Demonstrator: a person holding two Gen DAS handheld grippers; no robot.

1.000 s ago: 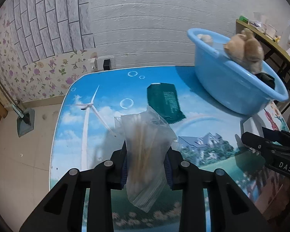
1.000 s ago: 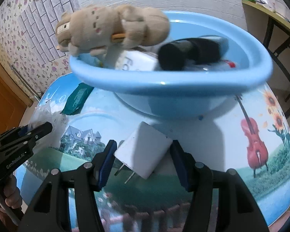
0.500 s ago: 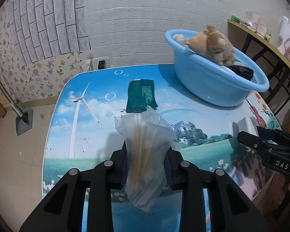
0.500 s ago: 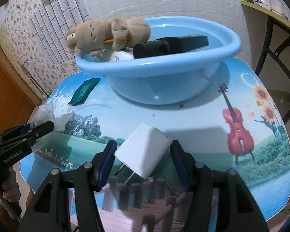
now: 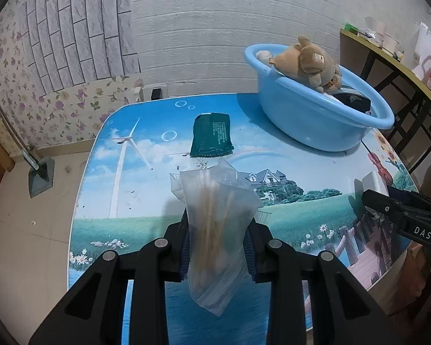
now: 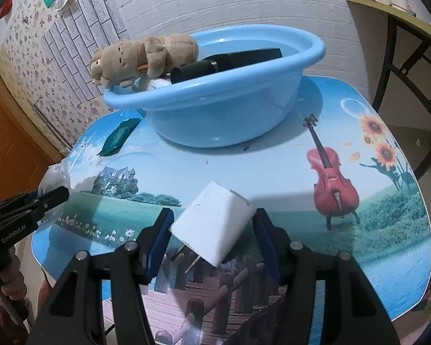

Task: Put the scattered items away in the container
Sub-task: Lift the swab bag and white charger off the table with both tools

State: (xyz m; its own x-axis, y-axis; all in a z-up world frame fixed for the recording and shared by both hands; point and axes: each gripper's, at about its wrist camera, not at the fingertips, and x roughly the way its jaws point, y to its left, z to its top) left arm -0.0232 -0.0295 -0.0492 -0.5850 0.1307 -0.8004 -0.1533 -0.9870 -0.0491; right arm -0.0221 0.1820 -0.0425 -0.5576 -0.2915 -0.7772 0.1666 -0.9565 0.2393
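On the picture-printed desk (image 6: 273,172) sits the blue basin (image 6: 221,120) toward its far edge, with a tan plush toy (image 6: 140,57) draped over the rim and a black cylinder (image 6: 224,60) lying inside — a dark green packet (image 5: 212,135) lies flat on the desk beside it. Nearer the front edge, the left gripper (image 5: 217,247) pinches a clear bag of thin sticks (image 5: 215,218) held above the desk. Beside it the right gripper (image 6: 214,241) clamps a white plug adapter (image 6: 212,227) — prongs pointing back toward the camera.
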